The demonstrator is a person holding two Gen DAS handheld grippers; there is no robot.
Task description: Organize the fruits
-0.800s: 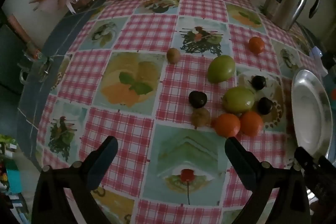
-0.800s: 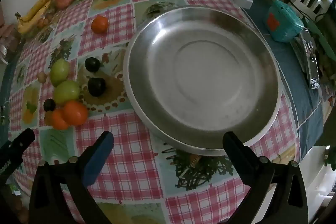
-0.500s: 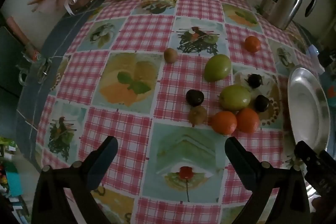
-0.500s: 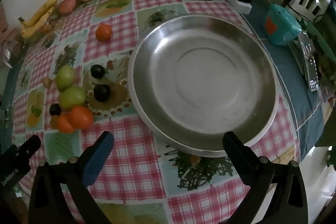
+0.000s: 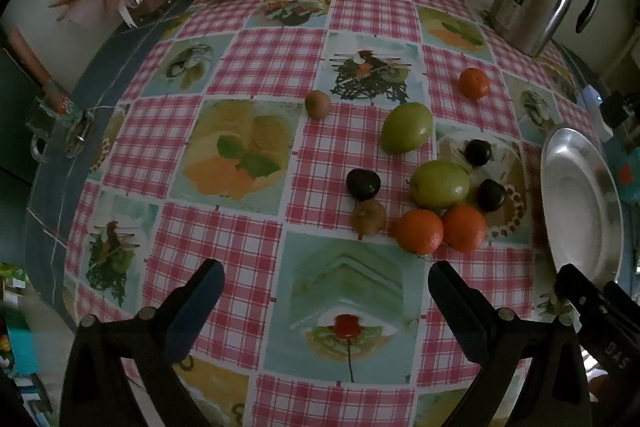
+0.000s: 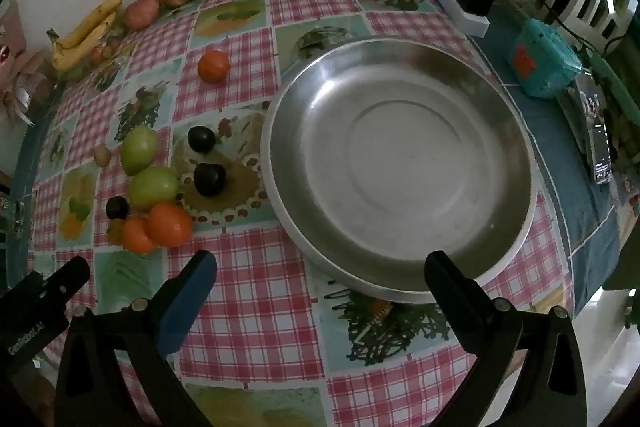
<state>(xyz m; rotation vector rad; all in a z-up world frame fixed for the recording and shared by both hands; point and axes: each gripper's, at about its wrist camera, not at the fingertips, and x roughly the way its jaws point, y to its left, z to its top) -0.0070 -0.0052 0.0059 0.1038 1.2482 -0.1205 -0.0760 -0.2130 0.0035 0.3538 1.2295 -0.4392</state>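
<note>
1. Left gripper (image 5: pixel 324 291) hovered over the tablecloth (image 5: pixel 256 67), jaws wide apart, holding nothing.
2. Right gripper (image 6: pixel 320 281) likewise spread and empty, at the near rim of the metal plate (image 6: pixel 400 163).
3. Loose fruits (image 5: pixel 438 183) lay clustered left of the plate, none on it.

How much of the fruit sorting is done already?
Nothing looks sorted yet. The metal plate has no fruit on it. Nothing is in hand: the left tool and right tool both hang open above the tablecloth. Still loose beside the plate: three oranges, two green fruits, three dark plums and two kiwis.
</note>
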